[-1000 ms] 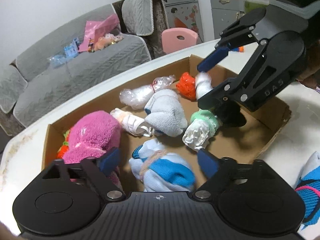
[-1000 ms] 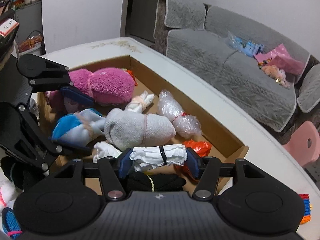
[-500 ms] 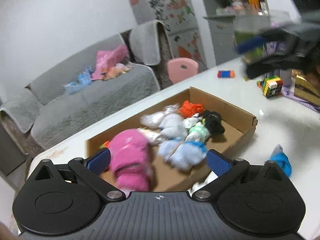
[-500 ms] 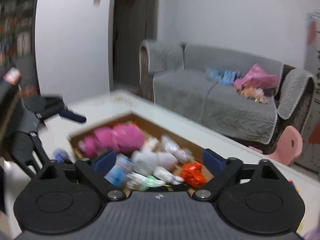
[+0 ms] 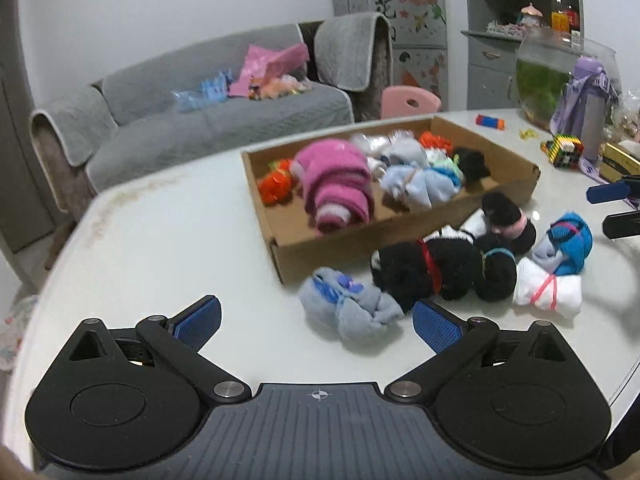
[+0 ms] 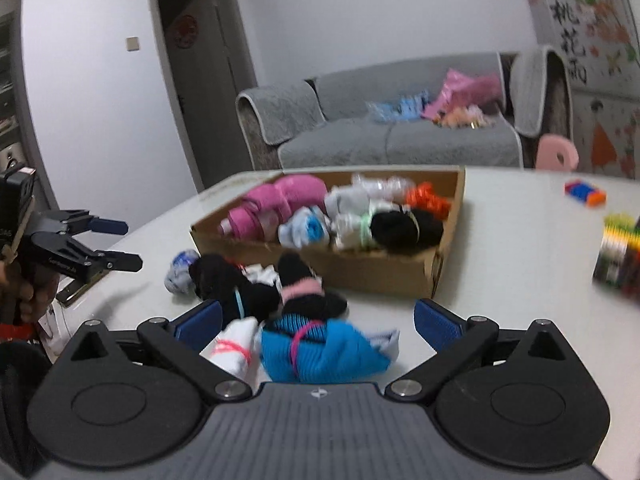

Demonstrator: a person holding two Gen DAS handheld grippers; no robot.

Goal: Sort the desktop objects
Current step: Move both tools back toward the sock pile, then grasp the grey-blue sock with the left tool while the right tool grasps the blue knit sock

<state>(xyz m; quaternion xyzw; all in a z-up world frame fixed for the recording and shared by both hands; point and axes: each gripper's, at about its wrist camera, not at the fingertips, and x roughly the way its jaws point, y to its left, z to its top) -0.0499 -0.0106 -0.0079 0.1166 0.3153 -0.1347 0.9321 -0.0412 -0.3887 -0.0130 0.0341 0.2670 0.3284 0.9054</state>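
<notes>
Both grippers pulled back from cardboard box (image 5: 404,236). Left gripper (image 5: 316,322): jaws wide, empty. Right gripper (image 6: 318,320): wide, empty. White sock bundle (image 6: 368,200) now inside box. Loose sock bundles (image 5: 448,268) remain on table (image 5: 180,248), beside box; next pick pending.

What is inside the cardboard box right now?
The cardboard box holds a pink sock roll, a light blue bundle, a black one and orange pieces. Whatever lies beneath them is covered.

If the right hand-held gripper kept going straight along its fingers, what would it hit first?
Most likely the bright blue sock bundle, lying just ahead between the open fingers of the right hand-held gripper; the white bundle sits beside it. Depth is unclear, so it might pass above.
</notes>
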